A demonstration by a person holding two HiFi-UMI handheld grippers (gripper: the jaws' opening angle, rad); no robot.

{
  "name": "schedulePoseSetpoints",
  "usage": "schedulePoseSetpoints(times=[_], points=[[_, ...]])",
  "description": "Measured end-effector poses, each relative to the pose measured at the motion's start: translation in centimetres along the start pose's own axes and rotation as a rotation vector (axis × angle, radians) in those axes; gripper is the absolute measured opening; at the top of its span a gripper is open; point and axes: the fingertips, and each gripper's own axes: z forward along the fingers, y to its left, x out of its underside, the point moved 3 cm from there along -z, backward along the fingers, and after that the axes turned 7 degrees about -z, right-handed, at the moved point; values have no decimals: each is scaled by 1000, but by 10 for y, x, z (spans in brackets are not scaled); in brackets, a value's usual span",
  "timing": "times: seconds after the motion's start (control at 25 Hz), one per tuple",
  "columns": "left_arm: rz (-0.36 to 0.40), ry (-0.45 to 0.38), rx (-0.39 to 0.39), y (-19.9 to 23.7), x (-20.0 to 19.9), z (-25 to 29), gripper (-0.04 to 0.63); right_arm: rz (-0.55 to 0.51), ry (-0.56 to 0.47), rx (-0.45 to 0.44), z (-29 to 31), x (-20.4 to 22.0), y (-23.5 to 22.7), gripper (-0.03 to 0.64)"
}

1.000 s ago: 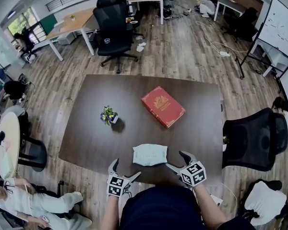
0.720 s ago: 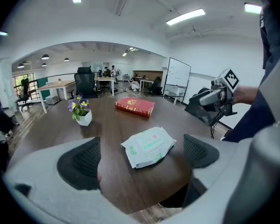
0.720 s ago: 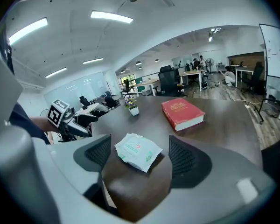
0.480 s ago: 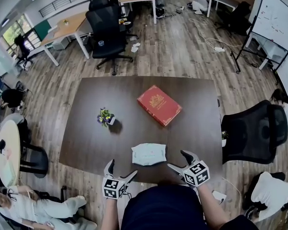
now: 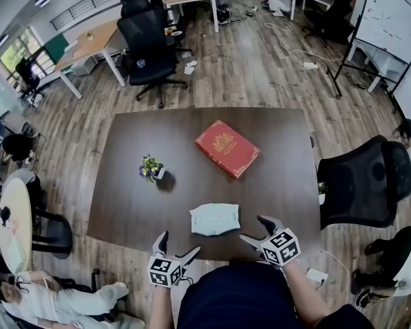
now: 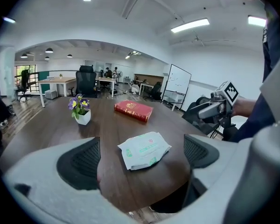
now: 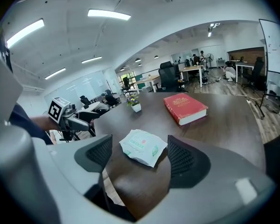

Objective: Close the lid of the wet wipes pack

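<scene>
The wet wipes pack (image 5: 214, 219) is white with green print and lies flat on the dark table (image 5: 274, 156) close to its near edge. I cannot make out how its lid stands. My left gripper (image 5: 179, 244) hovers open at the table's edge, to the left of the pack and short of it. My right gripper (image 5: 253, 228) is just right of the pack, and its jaws are closing with nothing pressed between them. Seen from the left gripper (image 6: 140, 158), the pack (image 6: 143, 150) lies ahead between the pads. The right gripper (image 7: 141, 157) sees the pack (image 7: 142, 147) ahead the same way.
A red book (image 5: 227, 149) lies further back on the table, and a small pot of flowers (image 5: 153, 166) stands to the left. A black office chair (image 5: 359, 194) stands by the table's right side. More chairs and desks fill the room behind.
The head view has drifted a little. Both grippers stay at the table's near edge and the pack lies where it was.
</scene>
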Motion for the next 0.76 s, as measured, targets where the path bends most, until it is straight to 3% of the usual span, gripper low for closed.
schedulePoseSetpoints(times=[0.6, 0.76], points=[[-40, -30, 2, 2, 6, -6, 555, -40, 17, 18, 2, -2, -2, 384], [8, -3, -11, -1, 8, -6, 555, -44, 21, 9, -1, -4, -2, 384]])
